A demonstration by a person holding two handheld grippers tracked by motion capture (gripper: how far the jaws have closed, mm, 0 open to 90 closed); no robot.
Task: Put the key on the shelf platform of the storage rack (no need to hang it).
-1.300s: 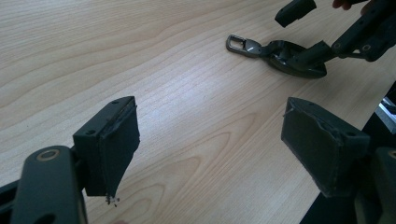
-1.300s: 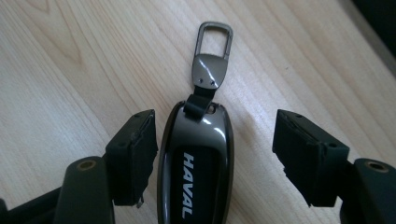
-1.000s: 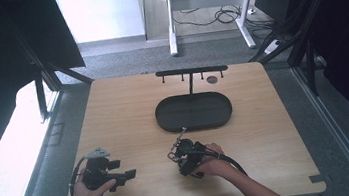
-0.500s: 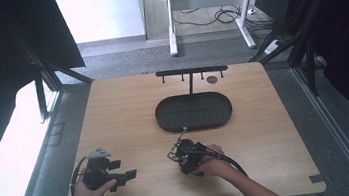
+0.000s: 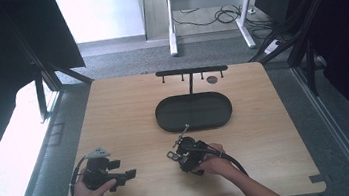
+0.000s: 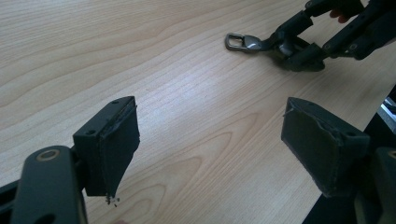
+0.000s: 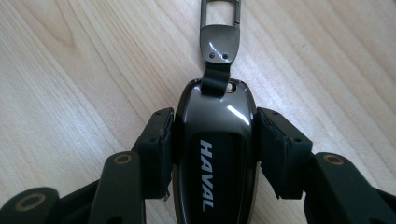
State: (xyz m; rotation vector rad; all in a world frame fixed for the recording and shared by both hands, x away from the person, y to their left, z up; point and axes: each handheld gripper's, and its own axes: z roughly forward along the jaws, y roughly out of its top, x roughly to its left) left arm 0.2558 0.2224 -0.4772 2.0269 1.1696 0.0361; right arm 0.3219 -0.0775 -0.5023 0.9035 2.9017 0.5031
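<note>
Nearest you on the left, your left tool (image 5: 130,174) hovers low over bare tabletop (image 5: 114,115) with its jaws standing wide apart and nothing between them.

A little farther in and to the right, your right tool (image 7: 214,140) has just been closing and is now clamped on the HAVAL car key fob (image 7: 212,158), one pad (image 7: 161,140) against each long side of the shell. The fob lies flat on the tabletop near the middle of the near half, its short strap and metal clip (image 7: 220,28) pointing away from you toward the tray.

Judging by the glossy dark casing, the fob is hard, light and slippery, so a side grip could let it slide out forward. You hold it across the widest part of the body, which looks like the safest place; the strap is limp and the clip will probably swing once lifted.

Beyond it sits the black oval tray (image 5: 165,124), and behind that the low hook rack (image 5: 191,71) at the far edge.
</note>
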